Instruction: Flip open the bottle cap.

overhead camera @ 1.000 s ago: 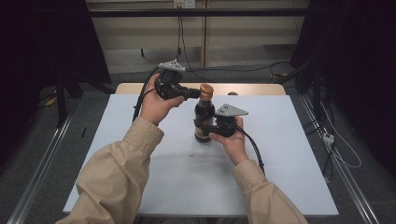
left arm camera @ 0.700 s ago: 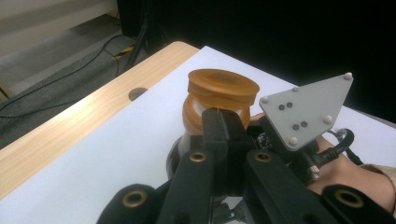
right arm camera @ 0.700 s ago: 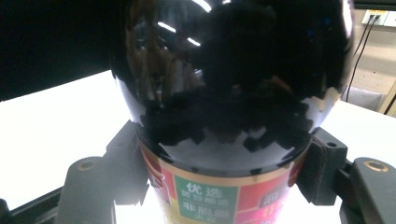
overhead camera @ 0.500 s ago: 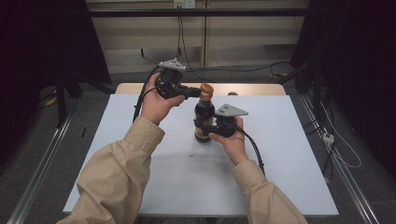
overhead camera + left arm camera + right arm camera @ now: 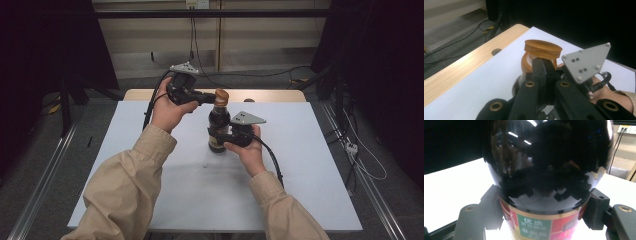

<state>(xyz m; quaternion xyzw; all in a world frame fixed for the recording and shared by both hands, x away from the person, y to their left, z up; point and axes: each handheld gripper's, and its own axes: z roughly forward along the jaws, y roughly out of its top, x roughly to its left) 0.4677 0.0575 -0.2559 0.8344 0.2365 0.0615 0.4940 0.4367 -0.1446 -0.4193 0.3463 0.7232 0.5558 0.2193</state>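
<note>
While the dark bottle point(image 5: 219, 131) stands upright near the middle of the white worktop point(image 5: 310, 175), wide bare surface is seen on every side of it, and the wooden far edge point(image 5: 150, 94) lies well behind it. The bottle's lower body, at the coloured label point(image 5: 534, 226), is clamped between the fingers point(image 5: 596, 208) of the right gripper point(image 5: 224, 138), one on each side. The brown cap point(image 5: 542, 48) is still seated on the bottle's neck. The left gripper point(image 5: 544, 65) is held at cap height beside the bottle, its fingers closed together and touching the neck just under the cap. What the dark glass contains cannot be told.
</note>
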